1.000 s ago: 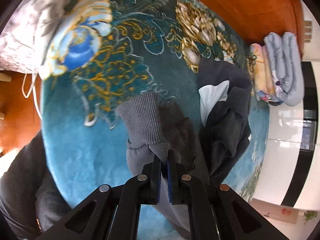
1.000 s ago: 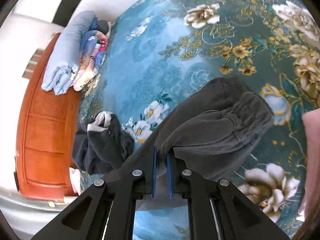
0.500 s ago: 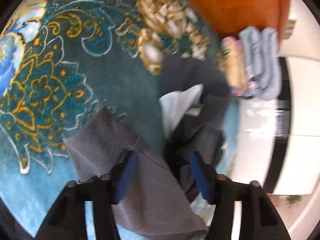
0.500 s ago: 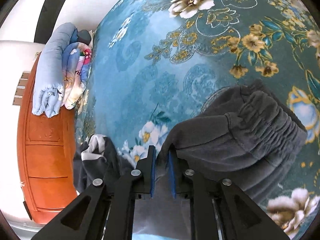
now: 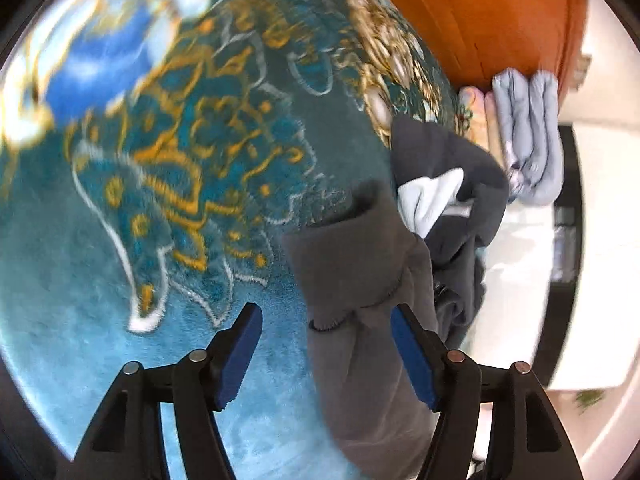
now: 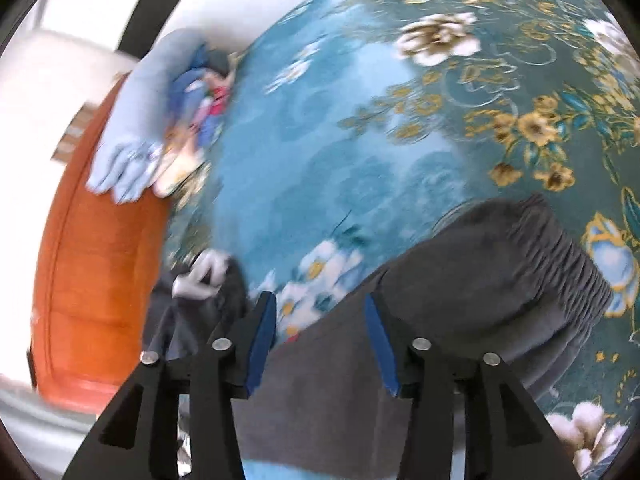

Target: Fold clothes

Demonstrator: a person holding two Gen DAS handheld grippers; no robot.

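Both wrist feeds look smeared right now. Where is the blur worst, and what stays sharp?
Left wrist view: the floral blanket smears most at upper left; the left tool stays crisp, the grey sweatpants slightly soft. Right wrist view: the folded pile and dark garment at left blur; the right tool stays sharp. Both bulge, fisheye.

A teal floral blanket (image 5: pixel 168 208) covers the bed. At its far edge, rolled light-blue bedding (image 5: pixel 528 136) lies against an orange wooden headboard (image 5: pixel 480 20), with patterned cloth (image 6: pixel 200 120) just beside it.
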